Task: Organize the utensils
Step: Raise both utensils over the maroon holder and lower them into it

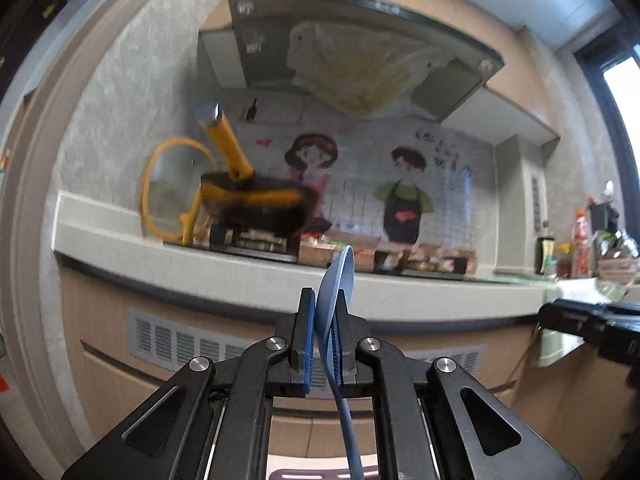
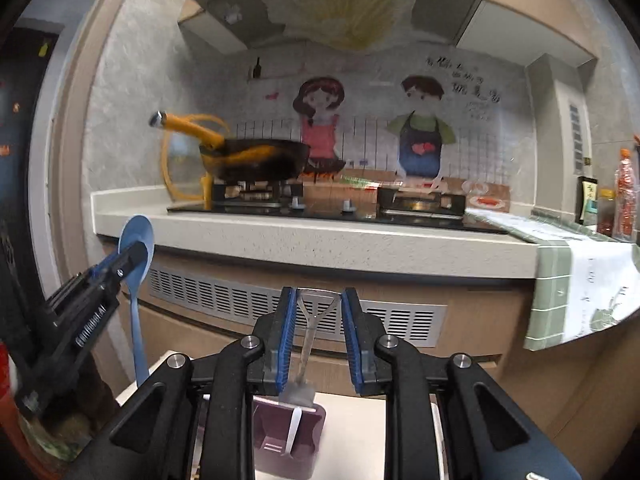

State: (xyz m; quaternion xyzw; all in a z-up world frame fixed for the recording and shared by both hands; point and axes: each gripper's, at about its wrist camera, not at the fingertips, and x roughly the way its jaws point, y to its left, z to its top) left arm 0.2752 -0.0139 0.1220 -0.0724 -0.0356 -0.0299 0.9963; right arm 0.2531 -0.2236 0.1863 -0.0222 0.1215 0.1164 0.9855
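My left gripper point(image 1: 325, 300) is shut on a blue plastic spoon point(image 1: 336, 280), bowl up, handle hanging down between the arms. The spoon also shows at the left of the right wrist view point(image 2: 136, 248), held by the left gripper point(image 2: 132, 258). My right gripper point(image 2: 318, 300) is shut on a metal utensil with a Y-shaped head point(image 2: 316, 308); its clear handle end hangs just above a purple utensil holder point(image 2: 288, 436) on a white surface. A white utensil point(image 2: 294, 426) stands in the holder.
A kitchen counter point(image 2: 320, 240) with a black gas hob lies ahead. A black and yellow pan point(image 2: 256, 160) sits on the left burner, a glass lid behind it. A green-edged cloth point(image 2: 580, 280) hangs over the counter's right end. Bottles point(image 2: 624, 196) stand at far right.
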